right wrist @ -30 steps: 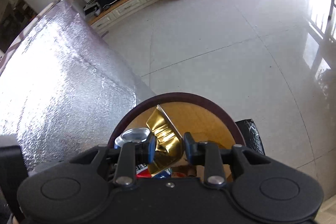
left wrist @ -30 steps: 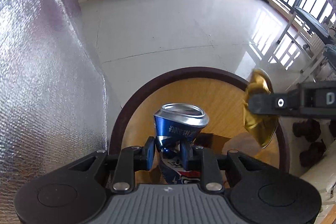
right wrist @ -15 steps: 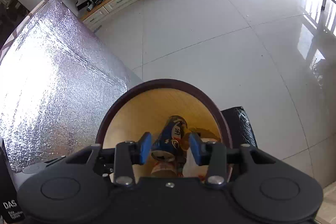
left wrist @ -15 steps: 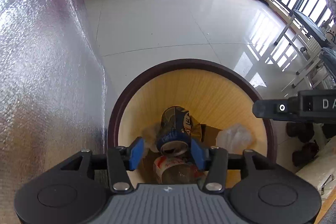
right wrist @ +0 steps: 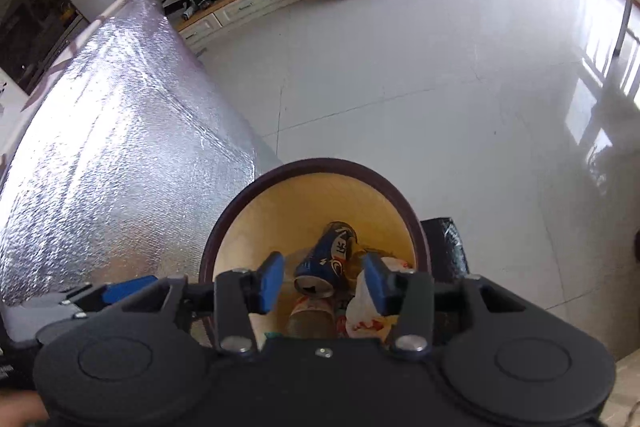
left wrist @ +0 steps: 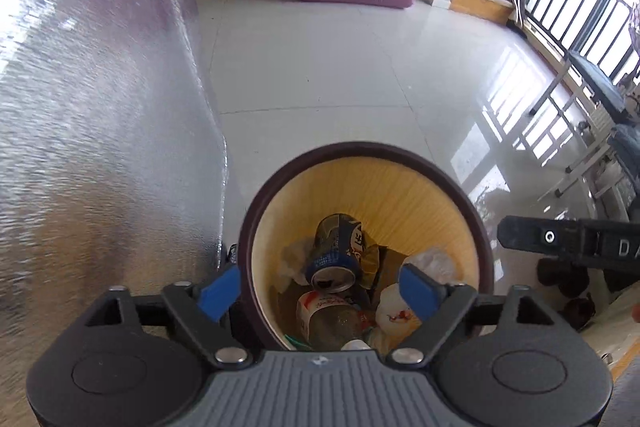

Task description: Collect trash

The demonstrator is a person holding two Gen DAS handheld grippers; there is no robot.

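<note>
Now we hold both claws above the round bin (left wrist: 476,223), and our left gripper (left wrist: 326,291) has its blue fingers spread wide apart with nothing between them, while our right gripper (right wrist: 324,281) is also parted and empty. Down inside the bin the blue can (left wrist: 338,253) lies tilted on top of a clear bottle (left wrist: 328,319), with a white bag (left wrist: 394,311) just beside it. Silver foil sheeting (left wrist: 100,131) stands right next to the bin on the white tile floor (right wrist: 420,75).
</note>
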